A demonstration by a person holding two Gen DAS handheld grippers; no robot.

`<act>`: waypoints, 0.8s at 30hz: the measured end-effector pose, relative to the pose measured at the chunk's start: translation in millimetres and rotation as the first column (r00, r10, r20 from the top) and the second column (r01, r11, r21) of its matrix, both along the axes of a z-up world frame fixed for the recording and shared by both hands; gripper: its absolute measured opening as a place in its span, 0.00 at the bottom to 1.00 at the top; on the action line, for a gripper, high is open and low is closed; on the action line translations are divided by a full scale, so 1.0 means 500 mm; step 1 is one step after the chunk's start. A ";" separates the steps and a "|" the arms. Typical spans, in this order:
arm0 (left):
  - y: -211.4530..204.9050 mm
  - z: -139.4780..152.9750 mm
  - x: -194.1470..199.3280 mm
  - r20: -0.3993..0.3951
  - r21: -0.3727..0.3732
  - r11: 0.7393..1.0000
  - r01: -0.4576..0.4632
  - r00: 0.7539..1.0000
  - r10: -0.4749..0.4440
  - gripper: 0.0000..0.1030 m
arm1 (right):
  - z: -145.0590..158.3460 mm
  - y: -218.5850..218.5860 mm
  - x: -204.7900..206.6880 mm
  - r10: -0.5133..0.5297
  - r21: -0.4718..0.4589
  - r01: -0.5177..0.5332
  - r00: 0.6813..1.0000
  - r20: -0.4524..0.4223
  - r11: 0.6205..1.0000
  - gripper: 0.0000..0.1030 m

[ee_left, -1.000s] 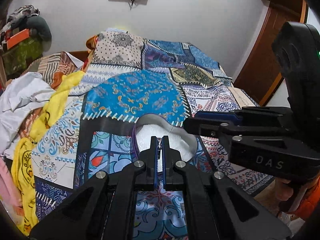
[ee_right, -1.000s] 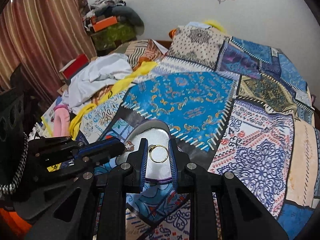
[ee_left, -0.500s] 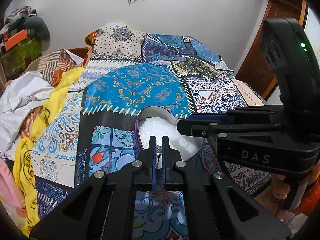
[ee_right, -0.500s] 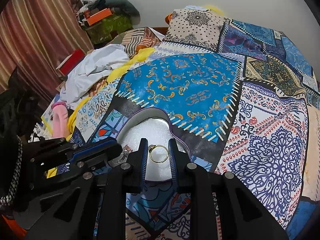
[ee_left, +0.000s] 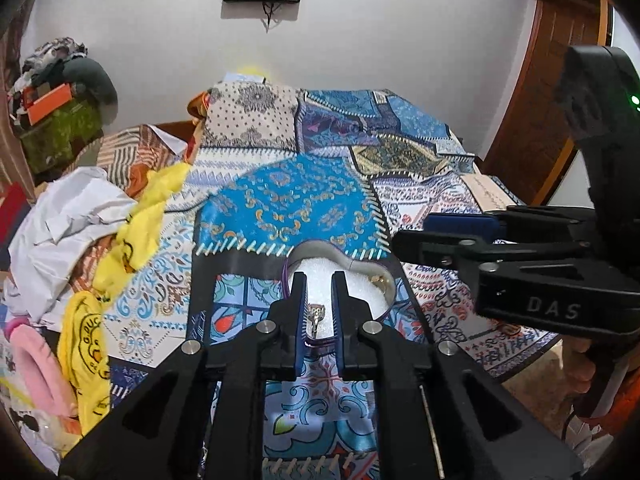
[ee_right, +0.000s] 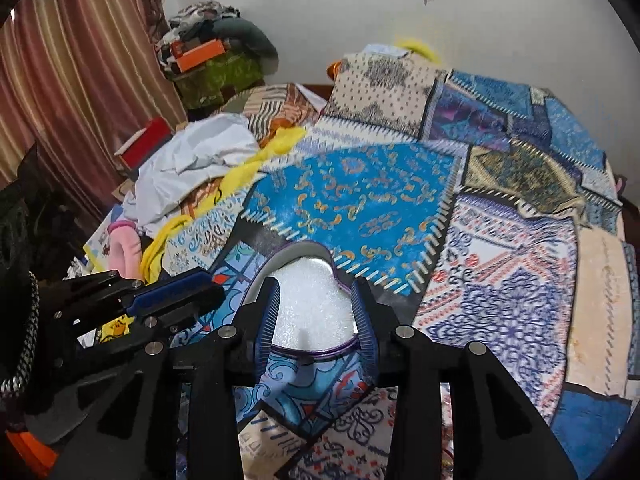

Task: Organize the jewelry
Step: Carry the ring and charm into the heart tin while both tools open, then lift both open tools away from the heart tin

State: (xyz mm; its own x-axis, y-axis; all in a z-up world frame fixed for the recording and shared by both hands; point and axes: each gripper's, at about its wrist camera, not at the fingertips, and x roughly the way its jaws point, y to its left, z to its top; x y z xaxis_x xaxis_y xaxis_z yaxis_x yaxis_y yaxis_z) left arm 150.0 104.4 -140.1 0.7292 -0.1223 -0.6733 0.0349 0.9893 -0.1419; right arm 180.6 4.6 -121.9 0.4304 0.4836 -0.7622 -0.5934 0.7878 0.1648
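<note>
I have both grippers over the heart box (ee_right: 308,304). L gripper (ee_left: 318,312): partly open, silver ring (ee_left: 315,316) loose between pads. R gripper (ee_right: 316,320): wide open, empty. Risk: ring snags a pad on retraction, falls onto quilt (ee_left: 288,208).

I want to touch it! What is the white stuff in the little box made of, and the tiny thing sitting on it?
The white pad in the heart-shaped box looks like soft foam: matte, with a fine grainy sparkle. The tiny ring between the left gripper's open jaws looks like shiny silvery metal, though it is too small to be sure. The box's rim seems purple, maybe plastic or card.
</note>
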 end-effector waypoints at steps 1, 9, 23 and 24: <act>-0.003 0.008 -0.005 0.008 0.004 1.000 -0.002 1.000 0.002 0.11 | 0.007 -0.004 -0.004 -0.004 0.002 0.004 1.000 0.011 1.000 0.33; -0.042 0.062 -0.034 0.069 0.028 1.000 -0.007 0.998 0.005 0.34 | 0.059 -0.075 -0.038 -0.051 0.012 0.051 0.994 0.099 0.999 0.33; -0.147 0.066 -0.018 0.036 0.051 0.998 0.043 0.998 -0.045 0.43 | 0.063 -0.249 -0.055 -0.175 -0.008 0.178 0.976 0.132 0.984 0.42; -0.154 0.061 -0.015 0.029 0.052 0.998 0.048 0.998 -0.049 0.43 | 0.061 -0.260 -0.056 -0.181 -0.010 0.184 0.975 0.128 0.983 0.42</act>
